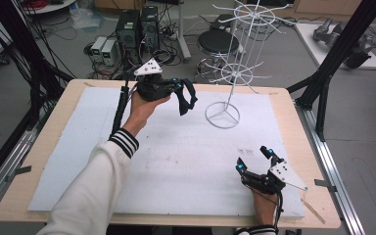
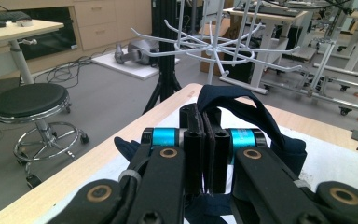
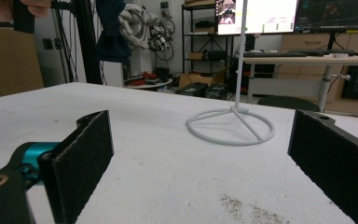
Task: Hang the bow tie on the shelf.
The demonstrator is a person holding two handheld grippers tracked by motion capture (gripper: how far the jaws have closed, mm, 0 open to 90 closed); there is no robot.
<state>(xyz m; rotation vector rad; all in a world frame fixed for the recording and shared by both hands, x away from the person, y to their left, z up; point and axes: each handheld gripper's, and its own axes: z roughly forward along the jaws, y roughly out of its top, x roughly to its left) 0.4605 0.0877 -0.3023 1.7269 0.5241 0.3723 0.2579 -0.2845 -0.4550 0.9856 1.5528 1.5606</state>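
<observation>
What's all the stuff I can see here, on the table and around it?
White wire rack: one, hooked arms, ring base on the mat's far side.
Dark strap: one, navy-black, hanging from the left gripper above the mat.
Foam mat: one, white, covering most of the table.
Table: one, pale wood.
Stool: one, black seat, on the floor beyond the table.
Computer towers: two, black, on the floor at the back.
Left gripper: black, raised at the far left, fingers shut on the strap.
Right gripper: black, low at the near right, fingers open.
</observation>
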